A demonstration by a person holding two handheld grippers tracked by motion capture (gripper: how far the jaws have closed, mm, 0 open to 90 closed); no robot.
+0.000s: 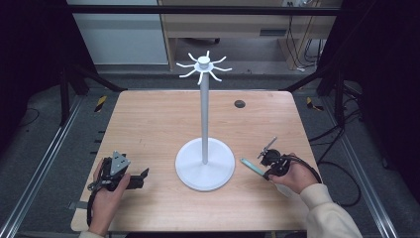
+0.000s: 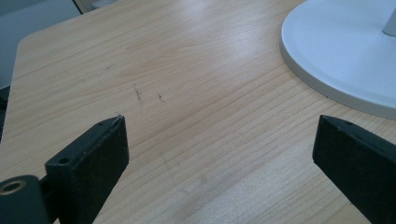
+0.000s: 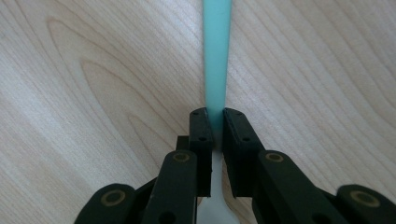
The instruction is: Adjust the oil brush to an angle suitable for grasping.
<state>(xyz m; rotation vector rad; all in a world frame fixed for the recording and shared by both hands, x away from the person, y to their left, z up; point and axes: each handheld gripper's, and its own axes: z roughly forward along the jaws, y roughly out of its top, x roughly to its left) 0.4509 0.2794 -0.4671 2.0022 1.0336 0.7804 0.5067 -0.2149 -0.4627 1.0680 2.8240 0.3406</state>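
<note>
A tall white stand [image 1: 203,119] with a round base [image 1: 204,171] and a ring of hooks [image 1: 203,63] at its top rises from the middle of the wooden table [image 1: 148,124]. Right of the base lies a slim teal utensil handle [image 1: 251,166]. My right gripper [image 1: 265,167] is shut on it. In the right gripper view the handle [image 3: 216,51] runs straight ahead out of the jaws [image 3: 215,116], and a white part of the utensil [image 3: 212,205] shows beneath them. My left gripper [image 1: 140,178] rests left of the base, open and holding nothing [image 2: 222,135]; the base's rim [image 2: 336,51] lies ahead to its right.
A small dark round hole [image 1: 239,104] sits in the table's far right part. Black frame bars and cables surround the table. Bare wood stretches behind and to the left of the stand.
</note>
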